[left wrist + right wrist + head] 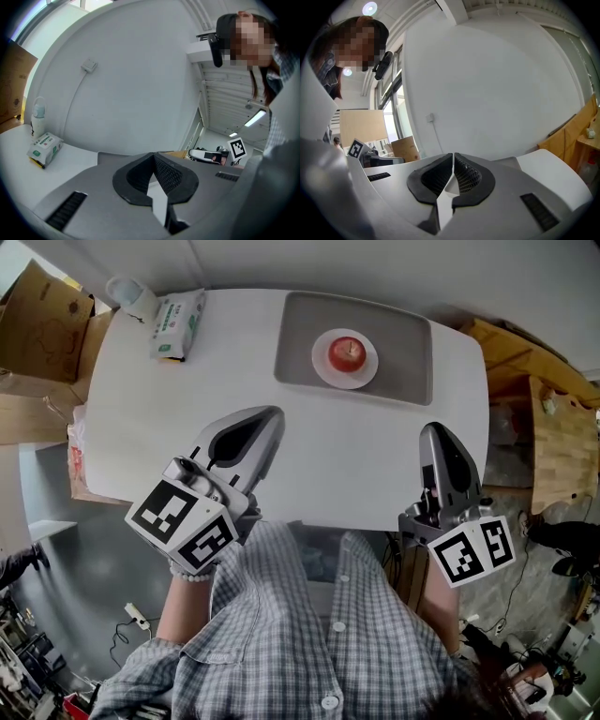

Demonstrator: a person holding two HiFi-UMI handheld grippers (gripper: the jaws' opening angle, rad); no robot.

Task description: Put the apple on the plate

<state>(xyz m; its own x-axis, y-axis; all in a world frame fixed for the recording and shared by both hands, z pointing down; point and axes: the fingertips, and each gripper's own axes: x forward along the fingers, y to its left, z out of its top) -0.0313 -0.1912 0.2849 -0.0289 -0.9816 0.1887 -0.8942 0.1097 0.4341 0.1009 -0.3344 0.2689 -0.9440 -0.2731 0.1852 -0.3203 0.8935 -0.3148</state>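
Apple on plate, tray beneath; tissue pack far left.

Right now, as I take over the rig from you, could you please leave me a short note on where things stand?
Grippers: the left gripper and the right gripper are both shut and empty, held over the near edge of the table.
Things: the apple sits upright on the plate, which rests on the grey tray at the far side. A tissue pack lies far left.
Done: apple is on the plate.
Left: nothing, as far as I can see.
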